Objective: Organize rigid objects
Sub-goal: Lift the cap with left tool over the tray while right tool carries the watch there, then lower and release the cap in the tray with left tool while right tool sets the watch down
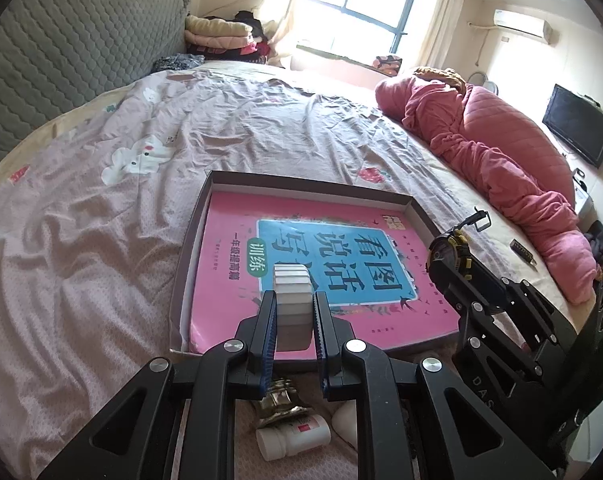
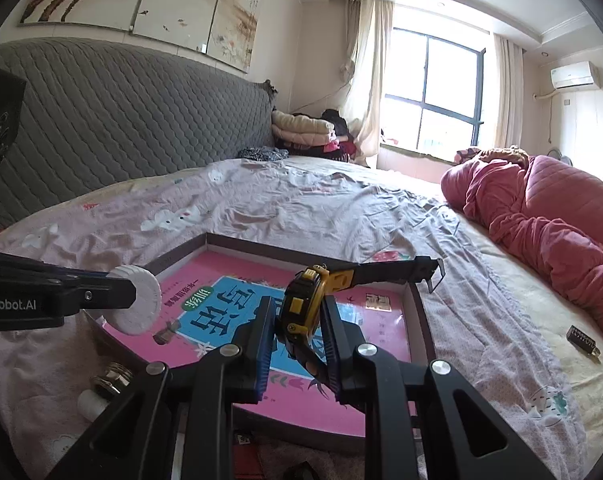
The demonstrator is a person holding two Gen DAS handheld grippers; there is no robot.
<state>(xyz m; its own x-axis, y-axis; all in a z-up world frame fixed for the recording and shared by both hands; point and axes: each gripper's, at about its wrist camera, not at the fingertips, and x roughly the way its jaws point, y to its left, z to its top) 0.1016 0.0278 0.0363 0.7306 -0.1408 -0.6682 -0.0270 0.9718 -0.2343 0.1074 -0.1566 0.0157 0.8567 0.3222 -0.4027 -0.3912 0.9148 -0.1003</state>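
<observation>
Sunlit bedroom: a wide bed under a rumpled pink sheet printed with rabbits, a grey quilted headboard behind it, a window at the far wall and a heaped red quilt along the bed's right edge.

Near the bed's front edge lies a shallow brown box with a pink workbook flat inside it, filling most of its floor.

Both tongs hang over this box. The left gripper is clamped on a white ridged disc, held on edge above the box's near left part; from the right wrist camera the same disc shows its round face over the box's left edge. The right gripper is closed on a yellow and black tape measure, its tape pulled out a little way and pointing toward the box's far right corner, the hook past the rim.

On the sheet in front of the box's near edge lie a white pill bottle with a red label, a brass fitting and a pale rounded thing partly hidden by the left gripper. Well apart, near the bed's right edge beside the quilt, rests a small dark lighter-like block.
</observation>
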